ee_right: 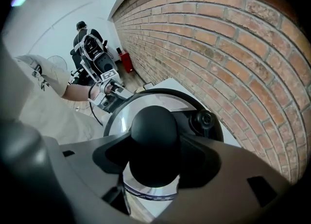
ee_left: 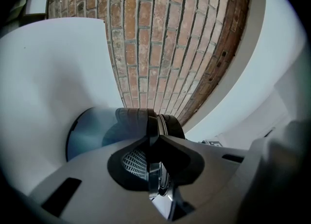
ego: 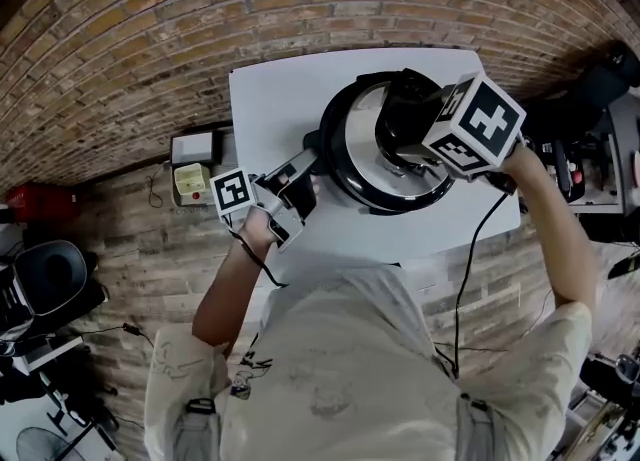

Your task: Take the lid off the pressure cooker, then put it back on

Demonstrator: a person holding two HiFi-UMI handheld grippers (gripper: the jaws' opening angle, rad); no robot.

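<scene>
The pressure cooker [ego: 335,144] stands on a white table [ego: 270,99], with a black rim and a steel body [ee_left: 90,138]. Its shiny lid [ego: 365,164] lies over the pot; I cannot tell whether it is seated. My right gripper [ego: 408,137] points steeply down over the lid, shut on the round black lid knob [ee_right: 154,140]. A small black valve [ee_right: 204,119] sits on the lid beside the knob. My left gripper [ego: 292,189] lies level at the pot's left side, its jaws shut on the black side handle [ee_left: 141,118].
The table's front edge runs close to the person's body. On the brick floor to the left lie two small pale boxes [ego: 192,149], a red object [ego: 35,199] and a black chair [ego: 45,279]. Dark equipment [ego: 600,89] stands to the right of the table.
</scene>
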